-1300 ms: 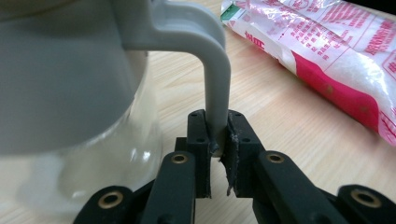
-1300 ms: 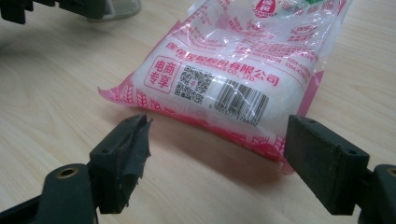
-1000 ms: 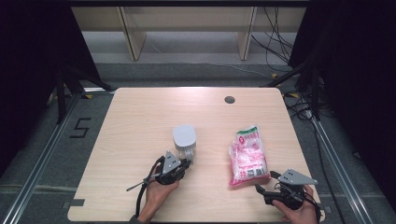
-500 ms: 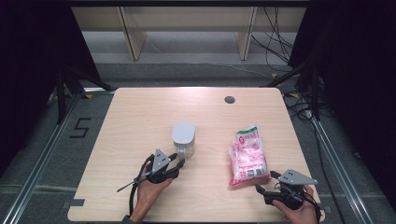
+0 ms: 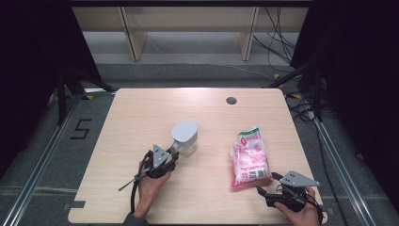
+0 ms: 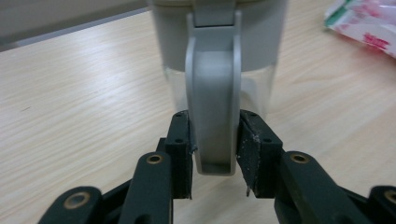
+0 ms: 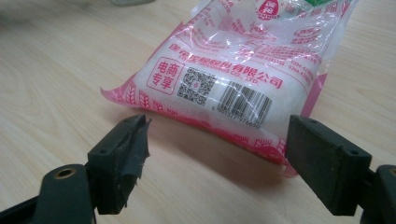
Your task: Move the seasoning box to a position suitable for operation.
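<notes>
Gripping the jug handle (image 6: 213, 93).
Left gripper (image 6: 213, 156) clenched on handle; right gripper (image 7: 233, 163) spread wide before pink bag (image 7: 243, 70). Next, probably lifting steadily.

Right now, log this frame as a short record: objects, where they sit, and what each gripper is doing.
surface: wooden table
jug: grey-lidded clear jug, upright near the table's middle
bag: pink and white sealed bag, lying flat to the right of the jug
left gripper: jaws closed on the jug handle
right gripper: jaws open, just short of the bag's near end, not touching it
</notes>
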### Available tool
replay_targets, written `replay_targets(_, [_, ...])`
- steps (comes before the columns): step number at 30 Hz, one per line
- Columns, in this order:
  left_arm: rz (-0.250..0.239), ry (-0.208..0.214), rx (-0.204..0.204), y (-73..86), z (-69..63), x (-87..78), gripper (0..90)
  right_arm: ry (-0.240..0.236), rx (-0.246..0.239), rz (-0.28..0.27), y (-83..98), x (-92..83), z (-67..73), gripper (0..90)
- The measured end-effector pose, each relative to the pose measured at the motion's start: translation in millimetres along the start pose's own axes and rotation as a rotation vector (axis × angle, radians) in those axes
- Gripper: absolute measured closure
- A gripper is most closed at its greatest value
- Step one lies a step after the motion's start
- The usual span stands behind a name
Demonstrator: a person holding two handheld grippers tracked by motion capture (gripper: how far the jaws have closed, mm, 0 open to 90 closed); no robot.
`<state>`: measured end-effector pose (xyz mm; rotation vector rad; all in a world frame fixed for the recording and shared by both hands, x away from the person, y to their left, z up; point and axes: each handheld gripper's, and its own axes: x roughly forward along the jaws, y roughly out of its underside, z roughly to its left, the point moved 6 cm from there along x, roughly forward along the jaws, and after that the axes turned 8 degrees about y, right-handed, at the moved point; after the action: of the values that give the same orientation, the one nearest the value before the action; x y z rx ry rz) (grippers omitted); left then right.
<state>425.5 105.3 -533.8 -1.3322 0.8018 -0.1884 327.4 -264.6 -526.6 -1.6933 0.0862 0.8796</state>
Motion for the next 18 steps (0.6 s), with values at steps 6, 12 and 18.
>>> replay_targets(6, [0.012, -0.062, -0.036, -1.8, 11.0, 7.2, 67.7, -0.014, -0.007, 0.002, 0.4, 0.3, -0.4, 22.3])
replay_targets(12, [0.011, -0.117, -0.079, -3.7, 28.1, 16.4, 70.3, -0.01, -0.004, 0.009, 1.1, -1.1, -0.2, 22.3])
replay_targets(18, [-0.001, -0.106, -0.102, -1.5, 30.5, 17.7, 71.4, -0.011, -0.003, 0.01, 0.8, -1.5, 0.4, 22.3])
